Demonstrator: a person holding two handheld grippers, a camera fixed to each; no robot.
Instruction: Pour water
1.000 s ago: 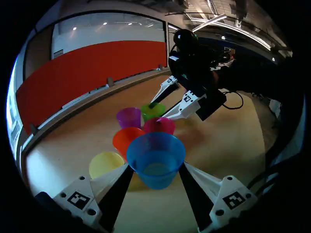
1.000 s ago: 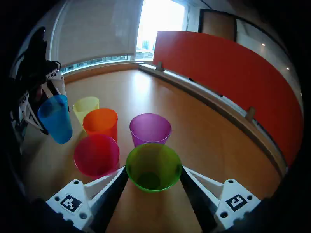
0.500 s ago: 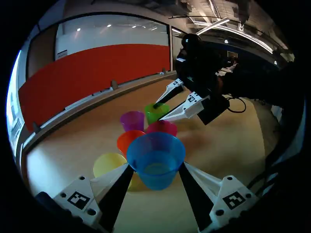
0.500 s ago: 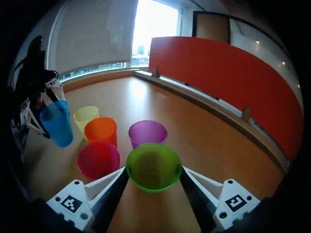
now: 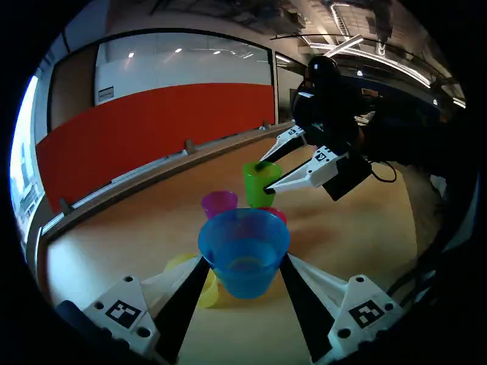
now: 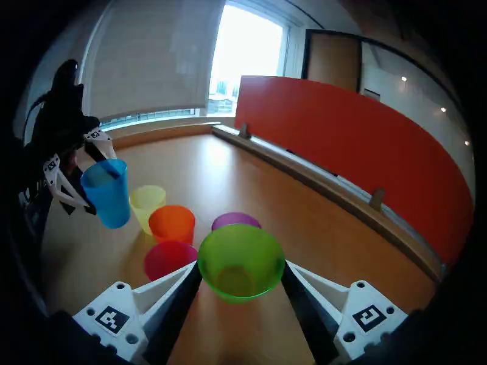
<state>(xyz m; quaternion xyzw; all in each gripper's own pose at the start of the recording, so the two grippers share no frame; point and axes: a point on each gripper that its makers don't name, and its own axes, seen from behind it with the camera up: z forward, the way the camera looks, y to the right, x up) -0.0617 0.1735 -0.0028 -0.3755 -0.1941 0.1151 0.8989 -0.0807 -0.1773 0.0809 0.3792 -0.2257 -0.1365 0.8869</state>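
**Two cups held up over a cluster of four**

The left gripper (image 5: 243, 261) has its jaws closed to the width of a blue cup (image 5: 245, 252), one finger pressing on each side. In the right gripper view this cup hangs at the far left, clear of the counter (image 6: 255, 176) and close to upright. Something pale shows low inside it; whether that is water cannot be told.

The right gripper (image 6: 240, 266) grips a green cup (image 6: 241, 261) the same way, its jaws set against both sides of the cup. In the left gripper view this cup is upright and raised above the counter, farther off and a little to the right of the blue one.

Four more cups stand close together on the counter between the two grippers: a yellow cup (image 6: 148, 204), an orange cup (image 6: 172, 224), a red cup (image 6: 169, 260) and a purple cup (image 6: 234, 220). A red panel (image 6: 365, 146) runs along the far edge of the counter.
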